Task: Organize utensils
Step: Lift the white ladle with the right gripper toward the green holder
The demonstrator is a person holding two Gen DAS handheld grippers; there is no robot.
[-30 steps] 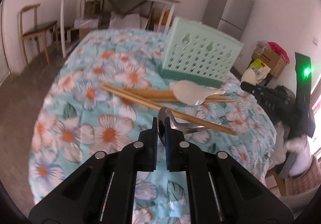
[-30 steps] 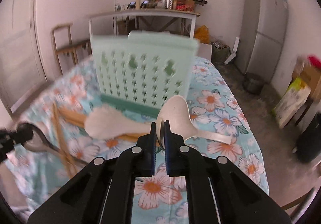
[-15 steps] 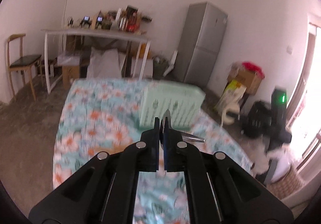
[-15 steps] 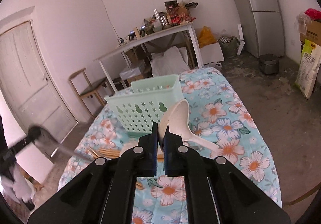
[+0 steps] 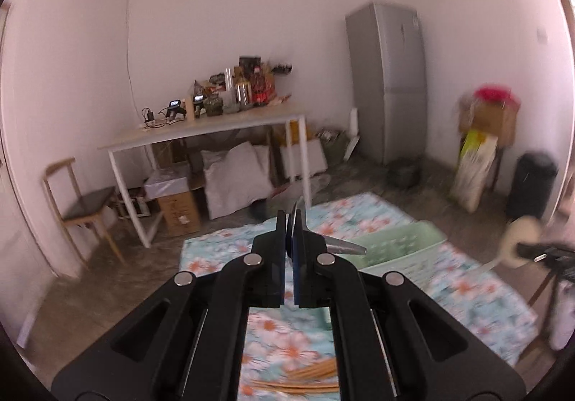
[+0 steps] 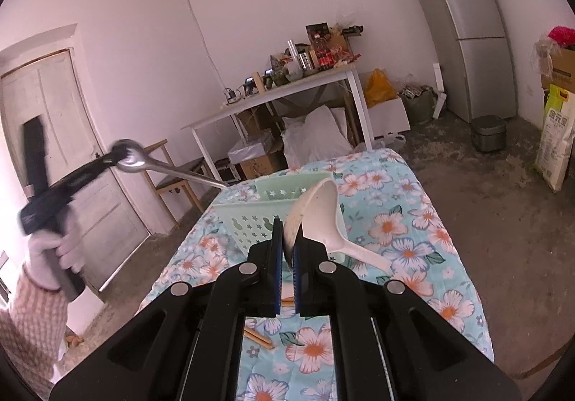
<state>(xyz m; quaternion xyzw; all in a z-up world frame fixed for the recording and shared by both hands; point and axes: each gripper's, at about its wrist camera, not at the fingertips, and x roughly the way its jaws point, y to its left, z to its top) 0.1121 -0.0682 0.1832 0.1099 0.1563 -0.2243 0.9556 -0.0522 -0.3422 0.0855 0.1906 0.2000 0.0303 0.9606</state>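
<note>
My left gripper is shut on the bowl of a metal spoon, whose handle sticks out to the right, high above the table. The right wrist view shows that same spoon raised at the left, held by a gloved hand. My right gripper is shut on the bowl rim of a white plastic ladle, just in front of the mint-green perforated basket. The basket stands on the floral tablecloth. Wooden chopsticks lie on the cloth below the left gripper.
A white work table with clutter, boxes and bags under it stands at the back wall. A wooden chair is to the left, a grey fridge to the right, with a door at far left.
Both grippers have risen with their utensils. The left one lifted the metal spoon off the cloth, well above the table. The right one raised the white ladle up in front of the basket.
</note>
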